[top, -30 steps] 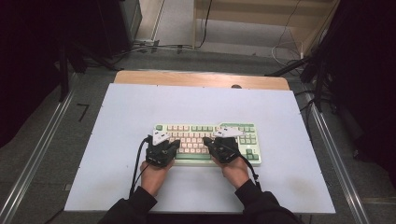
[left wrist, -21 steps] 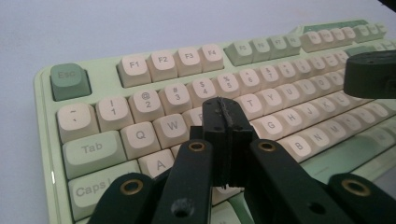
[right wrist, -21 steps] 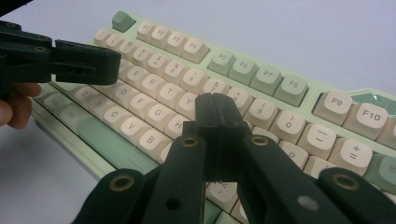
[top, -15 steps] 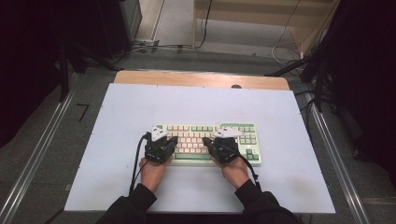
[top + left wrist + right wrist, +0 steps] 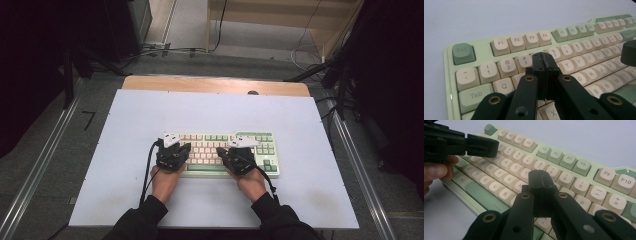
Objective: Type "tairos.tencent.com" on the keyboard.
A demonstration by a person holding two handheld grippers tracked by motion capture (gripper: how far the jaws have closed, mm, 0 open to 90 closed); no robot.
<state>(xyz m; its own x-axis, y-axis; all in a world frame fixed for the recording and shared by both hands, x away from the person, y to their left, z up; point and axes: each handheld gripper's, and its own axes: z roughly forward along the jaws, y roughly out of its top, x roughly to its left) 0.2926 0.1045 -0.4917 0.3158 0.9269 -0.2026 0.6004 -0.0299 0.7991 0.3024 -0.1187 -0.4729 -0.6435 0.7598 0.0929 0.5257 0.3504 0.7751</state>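
Keyboard work comes first: your pale green mechanical keyboard with cream and sage keycaps (image 5: 225,150) lies flat near the front middle of the white table (image 5: 300,125); your left gripper (image 5: 543,65) hovers over the keys near E and R with its jaws pressed together, holding nothing; your right gripper (image 5: 539,182) hangs above the H and U area, jaws likewise closed and empty; use each closed tip as one blunt finger, descend straight onto a single keycap's centre, press lightly, and lift cleanly so neighbouring keys stay untouched.
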